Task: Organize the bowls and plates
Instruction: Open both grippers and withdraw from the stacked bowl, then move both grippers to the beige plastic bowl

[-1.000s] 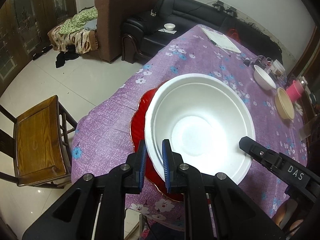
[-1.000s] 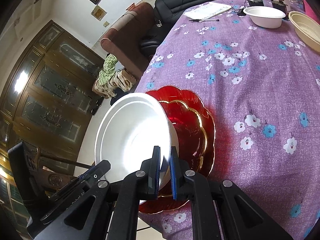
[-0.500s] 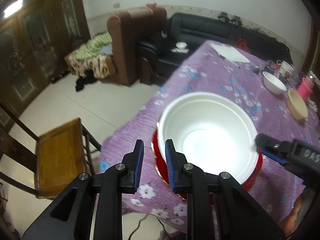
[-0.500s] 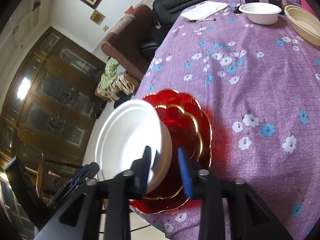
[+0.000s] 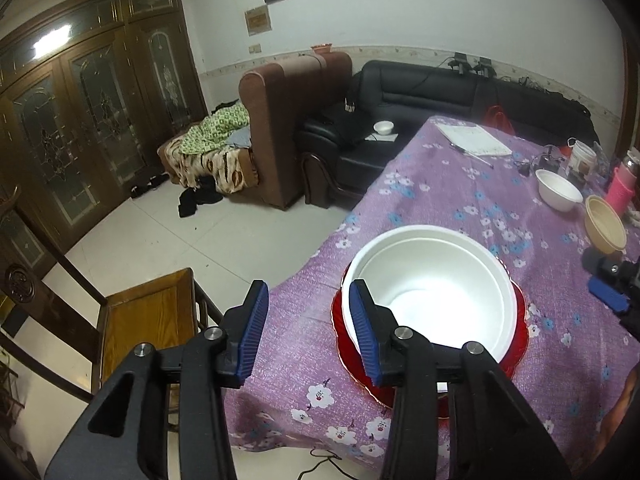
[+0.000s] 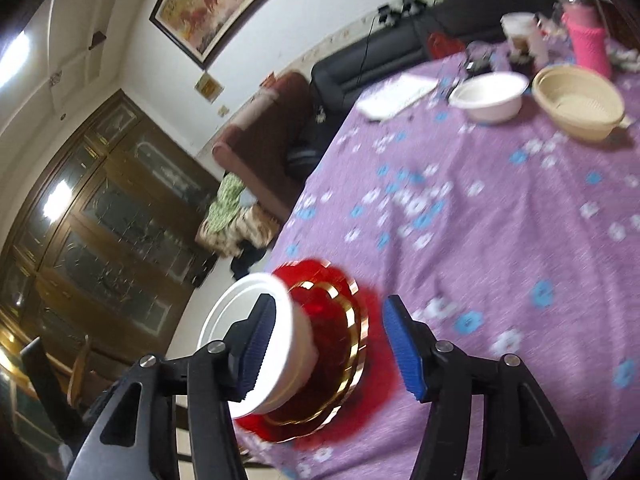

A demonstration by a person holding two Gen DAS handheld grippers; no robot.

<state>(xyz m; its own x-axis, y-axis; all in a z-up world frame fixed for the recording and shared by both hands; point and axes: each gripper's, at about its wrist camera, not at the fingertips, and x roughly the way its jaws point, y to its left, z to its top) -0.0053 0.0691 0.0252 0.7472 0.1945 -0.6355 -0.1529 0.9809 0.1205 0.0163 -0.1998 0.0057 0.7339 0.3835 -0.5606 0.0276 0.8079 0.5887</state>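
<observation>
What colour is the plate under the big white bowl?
Red plate with gold scalloped trim, clearest in the right wrist view.

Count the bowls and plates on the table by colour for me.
White bowls: 2, the large white bowl and the small white bowl
Beige bowls: 1, the beige bowl
Red plates: 1, the red plate stack; exact number unclear
Total: 4

A large white bowl (image 5: 430,294) sits upright on what looks like stacked red plates (image 6: 332,336).

- Left gripper (image 5: 306,330) and right gripper (image 6: 328,350): released the white bowl (image 5: 430,290), jaws now spread, drawn back from it.
- White bowl: now resting on the red plate (image 6: 332,344).
</observation>
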